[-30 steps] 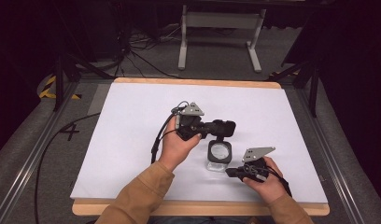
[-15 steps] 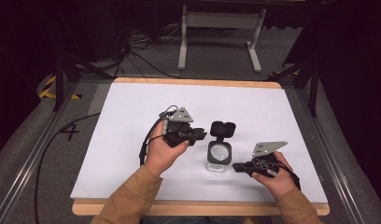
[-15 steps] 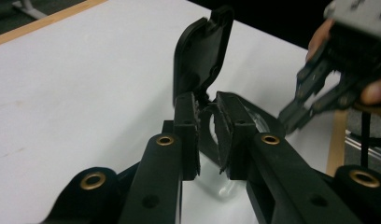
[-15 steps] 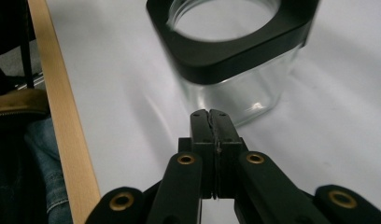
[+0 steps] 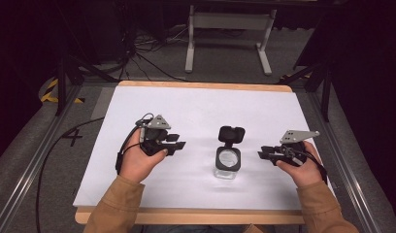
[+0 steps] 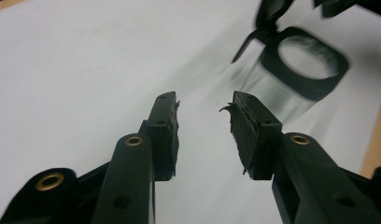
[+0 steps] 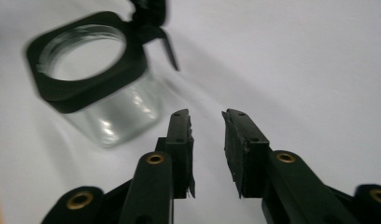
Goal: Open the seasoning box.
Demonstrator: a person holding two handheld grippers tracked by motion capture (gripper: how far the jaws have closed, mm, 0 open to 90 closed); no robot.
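Note:
A clear glass jar (image 5: 228, 164) with a black square collar stands on the white table top (image 5: 201, 109), right of the middle. Its black flip lid (image 5: 231, 134) is hinged open toward the far side. My left gripper (image 5: 179, 142) is to the jar's left and points at it across a gap; its jaws have just been opening, with nothing between them. My right gripper (image 5: 261, 155) is to the jar's right, apart from it; its jaws have also just been opening and are empty. The left gripper (image 6: 203, 112) sees the jar (image 6: 300, 70) ahead on the right. The right gripper (image 7: 206, 119) sees the jar (image 7: 95, 79) at upper left.
The table's wooden edge (image 5: 186, 216) runs along the near side. A grey metal stand (image 5: 229, 29) and loose cables (image 5: 138, 53) lie on the floor beyond the table. A black cable (image 5: 55, 155) trails off the table's left side.
Both hands drew away from the jar, the left gripper leftward off the lid and the right gripper rightward off the jar's side. Both sets of jaws opened. The jar stays with its lid open.

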